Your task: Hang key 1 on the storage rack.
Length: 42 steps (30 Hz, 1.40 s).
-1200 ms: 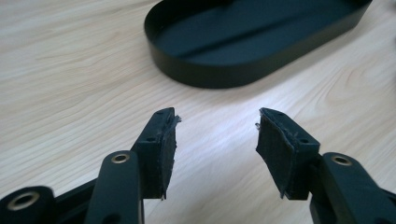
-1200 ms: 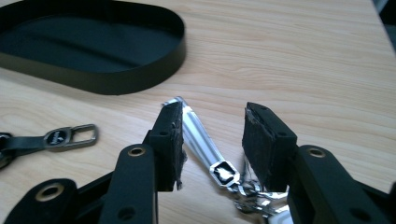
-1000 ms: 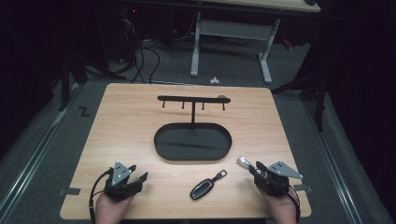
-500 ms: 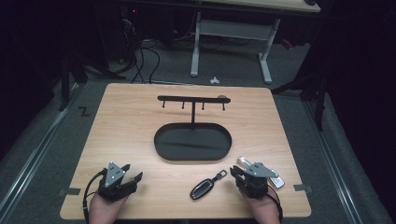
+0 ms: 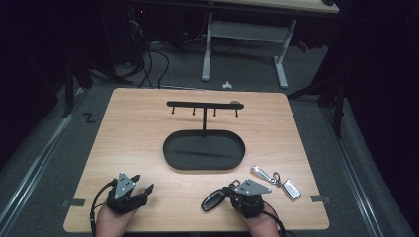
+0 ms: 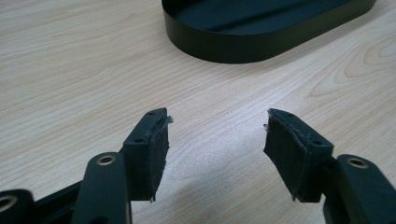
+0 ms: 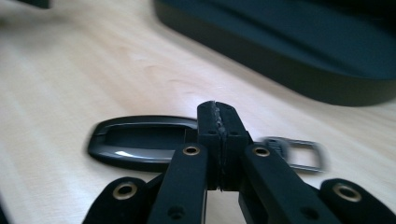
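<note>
A black key fob [image 5: 213, 201] lies flat near the table's front edge, with a small metal ring [image 7: 299, 151] at its right end. My right gripper [image 5: 228, 190] is low over the table, its tips at the ring end of the fob. In the right gripper view the pads [image 7: 218, 109] meet flush with nothing visible between them, and the fob [image 7: 140, 140] lies just behind them. My left gripper [image 5: 143, 182] rests at the front left, open and empty [image 6: 215, 126]. A black oval tray [image 5: 204, 167] sits mid-table, with a black key rack [image 5: 204, 105] rising behind it.
A silver bunch of keys [image 5: 264, 174] with a silver fob [image 5: 291, 189] lies to the right of my right gripper. The tray's wall [image 6: 261, 42] is ahead of my left gripper, across bare wood. Tape marks sit at both front corners.
My right gripper has slid left, away from the silver keys, until its tips reach the black fob's ring end. The keys and fob have stayed put. The left gripper has barely shifted.
</note>
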Each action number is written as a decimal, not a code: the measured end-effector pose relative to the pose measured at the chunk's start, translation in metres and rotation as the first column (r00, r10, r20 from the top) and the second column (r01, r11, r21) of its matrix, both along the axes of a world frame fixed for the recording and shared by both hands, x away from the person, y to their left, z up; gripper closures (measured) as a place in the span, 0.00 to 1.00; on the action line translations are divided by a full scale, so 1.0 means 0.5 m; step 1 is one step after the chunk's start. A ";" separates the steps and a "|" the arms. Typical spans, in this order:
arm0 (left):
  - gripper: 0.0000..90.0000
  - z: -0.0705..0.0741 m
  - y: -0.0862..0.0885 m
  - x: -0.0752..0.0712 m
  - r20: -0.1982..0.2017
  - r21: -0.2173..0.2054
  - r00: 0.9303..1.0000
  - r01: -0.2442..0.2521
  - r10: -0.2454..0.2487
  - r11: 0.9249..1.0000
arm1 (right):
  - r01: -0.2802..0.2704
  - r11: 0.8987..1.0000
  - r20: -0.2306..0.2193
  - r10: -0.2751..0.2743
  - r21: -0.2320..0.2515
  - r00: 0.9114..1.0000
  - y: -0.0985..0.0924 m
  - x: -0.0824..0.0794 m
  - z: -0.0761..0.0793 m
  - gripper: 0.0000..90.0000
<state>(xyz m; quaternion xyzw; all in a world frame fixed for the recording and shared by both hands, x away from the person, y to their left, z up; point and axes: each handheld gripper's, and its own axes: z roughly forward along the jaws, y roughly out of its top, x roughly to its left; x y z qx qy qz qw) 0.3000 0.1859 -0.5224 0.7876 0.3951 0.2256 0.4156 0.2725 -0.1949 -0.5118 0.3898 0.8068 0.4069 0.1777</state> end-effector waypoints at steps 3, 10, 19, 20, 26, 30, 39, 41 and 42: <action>0.44 0.000 -0.001 -0.001 0.000 0.003 1.000 0.004 -0.004 1.000 | -0.039 0.999 0.008 0.039 -0.027 0.999 0.025 -0.008 -0.006 1.00; 0.43 -0.001 0.000 0.000 -0.007 0.005 1.000 0.003 -0.003 1.000 | -0.109 0.991 0.017 0.110 -0.072 0.994 0.065 -0.021 -0.012 1.00; 0.43 0.000 -0.003 0.000 -0.005 0.006 1.000 0.009 -0.009 1.000 | -0.119 0.989 0.003 0.120 -0.087 0.993 0.067 -0.022 -0.018 1.00; 0.43 0.000 -0.004 0.000 -0.004 0.005 1.000 0.010 -0.010 1.000 | -0.119 0.989 -0.001 0.119 -0.088 0.993 0.065 -0.023 -0.017 1.00; 0.43 0.002 -0.018 0.005 0.002 0.008 1.000 0.029 -0.029 1.000 | -0.109 0.989 -0.004 0.109 -0.100 0.994 0.052 -0.031 -0.015 1.00; 0.43 0.003 -0.030 0.009 0.003 0.008 0.999 0.047 -0.047 0.999 | -0.096 0.990 0.001 0.096 -0.104 0.995 0.037 -0.036 -0.015 1.00; 0.43 0.006 -0.052 0.018 0.009 0.010 0.997 0.075 -0.075 0.997 | -0.027 0.995 -0.004 0.026 -0.096 1.000 -0.011 -0.034 -0.016 1.00; 0.43 0.005 -0.054 0.020 0.007 0.010 0.997 0.079 -0.079 0.997 | -0.009 0.996 -0.007 0.008 -0.087 1.000 -0.022 -0.033 -0.016 1.00; 0.43 0.005 -0.056 0.021 0.008 0.011 0.997 0.079 -0.079 0.997 | -0.005 0.996 -0.007 0.005 -0.087 1.000 -0.025 -0.033 -0.016 1.00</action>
